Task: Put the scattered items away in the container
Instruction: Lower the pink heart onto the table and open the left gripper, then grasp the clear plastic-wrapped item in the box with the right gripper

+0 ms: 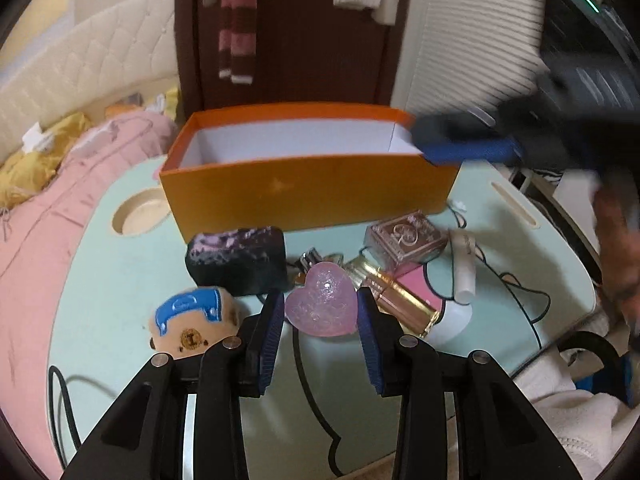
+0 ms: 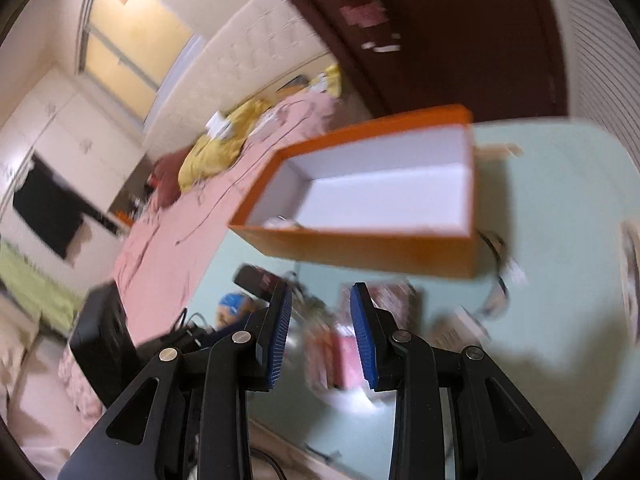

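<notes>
While most of the clutter waits on the mint surface, the orange box stands at twelve o'clock, light stiff card, nearly empty. Below it lie the dark sponge block, soft and squeezable, and the gold tube, smooth, likely slippery. The pink heart, hard-looking and glossy, sits between the left gripper jaws, pads apart from it; take its flanks. The right gripper jaws stand partly open, empty.
</notes>
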A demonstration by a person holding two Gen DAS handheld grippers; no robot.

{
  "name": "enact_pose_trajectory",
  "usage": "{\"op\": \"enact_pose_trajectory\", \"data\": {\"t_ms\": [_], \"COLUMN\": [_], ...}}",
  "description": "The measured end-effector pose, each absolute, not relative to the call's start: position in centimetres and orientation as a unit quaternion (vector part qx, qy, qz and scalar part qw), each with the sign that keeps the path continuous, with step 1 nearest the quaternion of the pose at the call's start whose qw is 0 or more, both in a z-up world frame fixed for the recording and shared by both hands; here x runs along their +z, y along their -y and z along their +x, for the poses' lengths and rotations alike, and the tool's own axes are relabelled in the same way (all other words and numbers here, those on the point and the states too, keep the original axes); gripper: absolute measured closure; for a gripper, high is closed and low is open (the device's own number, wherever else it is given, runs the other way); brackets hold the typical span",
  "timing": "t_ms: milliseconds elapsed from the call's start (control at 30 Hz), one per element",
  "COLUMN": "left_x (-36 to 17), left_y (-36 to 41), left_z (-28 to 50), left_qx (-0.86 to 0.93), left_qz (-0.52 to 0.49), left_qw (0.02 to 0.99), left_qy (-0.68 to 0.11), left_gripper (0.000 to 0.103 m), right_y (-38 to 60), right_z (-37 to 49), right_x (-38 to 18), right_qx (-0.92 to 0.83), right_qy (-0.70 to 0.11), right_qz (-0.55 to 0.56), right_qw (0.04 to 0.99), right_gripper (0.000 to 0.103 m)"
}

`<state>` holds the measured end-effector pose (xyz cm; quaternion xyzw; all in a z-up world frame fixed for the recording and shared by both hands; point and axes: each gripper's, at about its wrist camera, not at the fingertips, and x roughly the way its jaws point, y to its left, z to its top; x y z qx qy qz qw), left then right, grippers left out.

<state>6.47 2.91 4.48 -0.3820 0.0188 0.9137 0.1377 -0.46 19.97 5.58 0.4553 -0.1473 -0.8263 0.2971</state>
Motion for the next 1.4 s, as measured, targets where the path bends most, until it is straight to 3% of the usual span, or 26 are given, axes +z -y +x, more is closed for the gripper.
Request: {"op": "enact_pose_trajectory", "data": {"t_ms": [67, 100, 167, 433, 500, 567, 767, 833, 867, 900, 1200, 1400], "left_x": [4.6, 4.6, 4.8, 6.4, 6.6, 6.5, 6.0, 5.9, 5.9, 5.9, 5.7, 5.5], "left_y": [-2.6, -2.2, -1.5, 1.7, 2.3, 2.6, 2.7, 2.8, 2.8, 2.8, 2.8, 3.0], "left_z": [6.9, 7.0, 7.4, 9.8, 9.9, 9.7, 9.4, 9.4, 9.4, 9.5, 9.6, 9.4], "left_qx": [0.923, 0.925, 0.930, 0.960, 0.963, 0.962, 0.958, 0.957, 0.957, 0.957, 0.955, 0.954], "left_qz": [-0.361, -0.355, -0.341, -0.247, -0.238, -0.239, -0.251, -0.253, -0.253, -0.252, -0.257, -0.262], "left_qw": [0.135, 0.135, 0.134, 0.115, 0.111, 0.111, 0.116, 0.117, 0.117, 0.117, 0.118, 0.118], "left_qy": [-0.016, -0.011, 0.000, 0.058, 0.066, 0.072, 0.077, 0.078, 0.079, 0.080, 0.086, 0.090], "left_gripper": [0.057, 0.048, 0.046, 0.038, 0.038, 0.038, 0.038, 0.038, 0.038, 0.038, 0.038, 0.038], "right_y": [-17.4, -16.2, -13.5, -6.1, -5.3, -4.5, -2.7, -2.8, -3.0, -3.4, -7.4, -9.6], "right_z": [-1.9, -2.7, -4.5, -11.6, -12.6, -13.4, -14.4, -14.6, -14.8, -15.0, -16.7, -17.2], "right_x": [6.9, 7.3, 7.7, 4.2, 2.9, 1.9, 0.2, 0.2, 0.1, 0.0, 0.7, 0.7], "right_qx": [-0.826, -0.824, -0.820, -0.759, -0.743, -0.731, -0.696, -0.691, -0.691, -0.692, -0.725, -0.712], "right_qy": [0.104, 0.083, 0.050, -0.023, -0.032, -0.042, -0.061, -0.053, -0.053, -0.050, -0.034, 0.023], "right_qz": [0.461, 0.465, 0.476, 0.593, 0.615, 0.630, 0.659, 0.658, 0.661, 0.663, 0.649, 0.664], "right_qw": [0.307, 0.312, 0.314, 0.268, 0.261, 0.259, 0.280, 0.293, 0.289, 0.282, 0.227, 0.227], "right_gripper": [0.064, 0.048, 0.032, 0.032, 0.032, 0.039, 0.040, 0.052, 0.067, 0.071, 0.077, 0.072]}}
